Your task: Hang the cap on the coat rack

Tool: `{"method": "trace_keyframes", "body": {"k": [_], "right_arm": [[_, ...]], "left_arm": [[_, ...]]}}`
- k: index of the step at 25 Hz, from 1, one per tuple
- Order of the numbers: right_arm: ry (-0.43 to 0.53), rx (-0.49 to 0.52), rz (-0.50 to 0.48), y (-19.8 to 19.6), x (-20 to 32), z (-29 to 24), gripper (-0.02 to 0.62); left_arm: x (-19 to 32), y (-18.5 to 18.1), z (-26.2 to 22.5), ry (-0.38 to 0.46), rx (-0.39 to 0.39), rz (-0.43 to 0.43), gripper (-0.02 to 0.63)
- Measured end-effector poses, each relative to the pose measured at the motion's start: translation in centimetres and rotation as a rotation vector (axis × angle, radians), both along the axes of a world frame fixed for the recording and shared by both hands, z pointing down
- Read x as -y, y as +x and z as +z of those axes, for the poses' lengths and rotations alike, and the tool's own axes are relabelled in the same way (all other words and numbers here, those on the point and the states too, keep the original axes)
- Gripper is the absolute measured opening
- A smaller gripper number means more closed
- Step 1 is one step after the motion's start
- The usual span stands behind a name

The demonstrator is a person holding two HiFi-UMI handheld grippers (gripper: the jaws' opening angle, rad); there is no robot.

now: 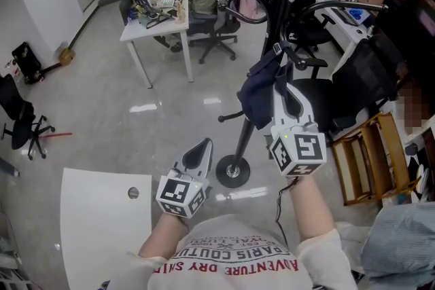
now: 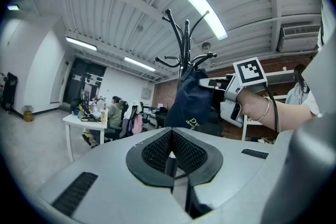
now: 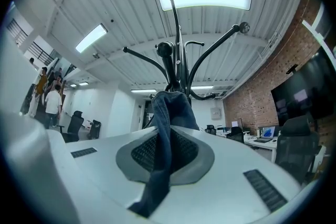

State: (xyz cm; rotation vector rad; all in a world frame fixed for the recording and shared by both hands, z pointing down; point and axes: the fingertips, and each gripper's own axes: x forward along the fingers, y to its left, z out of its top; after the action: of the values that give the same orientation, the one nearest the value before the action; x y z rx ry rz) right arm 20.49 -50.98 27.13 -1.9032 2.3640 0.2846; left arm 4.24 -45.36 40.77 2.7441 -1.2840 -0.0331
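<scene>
The black coat rack (image 1: 278, 3) stands right in front of me, its round base (image 1: 232, 172) on the floor. A dark navy cap (image 1: 260, 93) hangs beside the pole, with my right gripper (image 1: 281, 73) shut on its fabric. In the right gripper view a fold of the cap (image 3: 164, 134) runs between the jaws, and the rack's curved hooks (image 3: 167, 53) rise just above it. My left gripper (image 1: 203, 145) is lower and to the left, shut and empty. The left gripper view shows its jaws (image 2: 171, 156) closed, and beyond them the cap (image 2: 190, 100) and the rack (image 2: 184, 34).
A white table (image 1: 103, 214) lies at my lower left. A wooden folding chair (image 1: 370, 161) and a black office chair (image 1: 363, 75) stand to the right of the rack. Behind it, a person sits at a white desk (image 1: 158, 18) among more chairs.
</scene>
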Motion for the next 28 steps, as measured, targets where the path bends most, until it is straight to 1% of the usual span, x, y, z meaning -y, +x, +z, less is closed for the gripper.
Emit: {"method": "trace_keyframes", "body": {"k": [6,8,10,11,12,14,15,19,23,26,28], "right_arm": [[0.049,0.035,-0.012,0.4,-1.3,0.0,0.021],[0.105,0.021,0.004,0.7,-2.3,-0.7,0.021],[0.177,-0.016,0.031,0.8,-3.8,-1.4,0.023],[0.198,-0.029,0.035,0.8,-4.5,-1.5,0.024],[0.202,-0.033,0.032,0.8,-5.2,-1.3,0.039],[0.184,-0.03,0.02,0.7,-6.1,-0.7,0.081],[0.17,-0.029,0.017,0.7,-6.5,-0.2,0.089],[0.088,-0.017,0.005,0.6,-8.0,2.9,0.089],[-0.037,0.043,-0.054,0.3,-8.9,7.3,0.089],[-0.1,0.068,-0.066,0.4,-9.5,9.6,0.085],[-0.132,0.087,-0.057,0.7,-9.9,10.7,0.051]], "left_arm": [[-0.2,0.6,0.1,-0.001,0.001,0.006,0.005],[-0.2,0.8,0.0,0.005,-0.001,0.004,0.005],[-0.3,0.9,-0.3,0.011,-0.004,0.005,0.005],[-0.4,1.0,-0.4,0.013,-0.006,0.007,0.005],[-0.5,1.1,-0.6,0.014,-0.007,0.008,0.005],[-0.5,1.2,-0.9,0.017,-0.008,0.009,0.005],[-0.5,1.4,-1.0,0.019,-0.009,0.009,0.005],[-0.7,2.2,-1.4,0.031,-0.016,0.016,0.005],[-1.3,3.5,-1.5,0.049,-0.021,0.037,0.005],[-1.9,4.4,-1.3,0.052,-0.024,0.051,0.005],[-2.3,5.0,-1.3,0.056,-0.029,0.06,0.005]]}}
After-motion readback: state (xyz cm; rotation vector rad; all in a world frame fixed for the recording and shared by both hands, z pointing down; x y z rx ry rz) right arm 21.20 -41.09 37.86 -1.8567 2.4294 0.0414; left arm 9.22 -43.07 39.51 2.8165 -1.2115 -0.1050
